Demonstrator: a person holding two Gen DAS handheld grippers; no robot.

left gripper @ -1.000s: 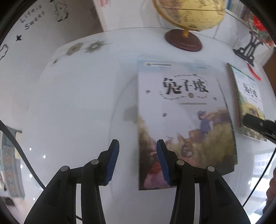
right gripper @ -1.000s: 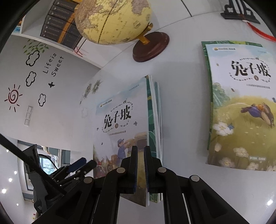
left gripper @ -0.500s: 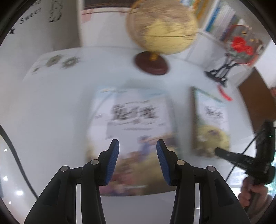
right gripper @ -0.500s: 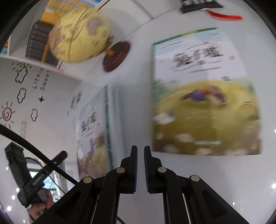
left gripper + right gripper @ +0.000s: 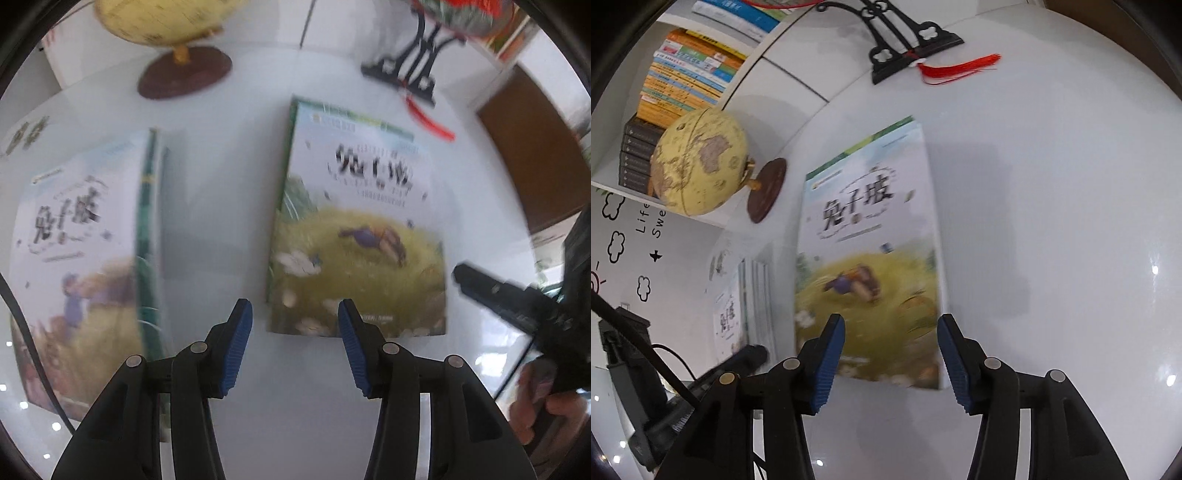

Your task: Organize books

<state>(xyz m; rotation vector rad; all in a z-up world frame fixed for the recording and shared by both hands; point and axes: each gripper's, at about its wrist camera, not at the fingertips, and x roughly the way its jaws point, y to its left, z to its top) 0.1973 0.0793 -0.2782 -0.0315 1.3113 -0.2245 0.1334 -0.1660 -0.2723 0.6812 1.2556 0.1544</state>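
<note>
A single picture book with a green spine and a yellow meadow cover lies flat on the white table. To its left a stack of similar books lies flat. My left gripper hovers just in front of the single book's near edge, jaws opening, nothing between them. My right gripper hangs over the same book's near edge, jaws opening wide, with nothing gripped. The right gripper's black body shows in a hand at the left view's right side.
A yellow globe on a dark round base stands at the back of the table. A black ornament stand with a red tassel sits behind the single book. Shelves of books line the wall.
Both grippers swung right, from the stack to the single book. The right gripper, shut before, now has its jaws wide apart. The left jaws have spread slightly.
</note>
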